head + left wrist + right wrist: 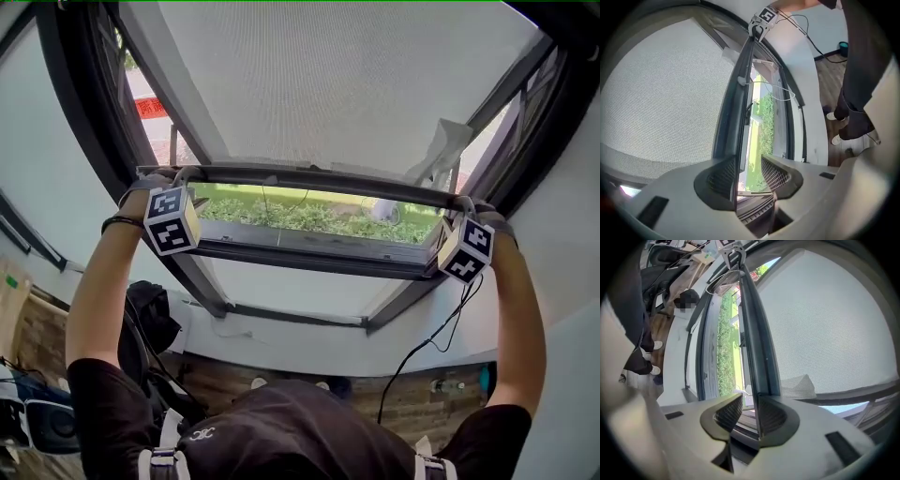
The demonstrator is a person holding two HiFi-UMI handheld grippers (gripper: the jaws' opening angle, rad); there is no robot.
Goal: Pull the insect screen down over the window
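The grey mesh insect screen (328, 84) covers the upper part of the window. Its dark bottom bar (319, 178) runs across the middle of the window. My left gripper (178, 174) is at the bar's left end and my right gripper (464, 202) at its right end. In the left gripper view, the bar (738, 93) lies against the screen-side jaw of the left gripper (749, 176), and daylight shows between the jaws. In the right gripper view, the bar (757, 333) runs along the screen-side jaw of the right gripper (750, 416), with a gap to the other jaw.
Below the bar the window stands open onto green plants (319, 217), with a dark tilted sash frame (309, 251) under it. A white scrap (441, 150) hangs at the screen's right edge. A black bag (150, 323) and a cable (422, 352) are near the wooden floor.
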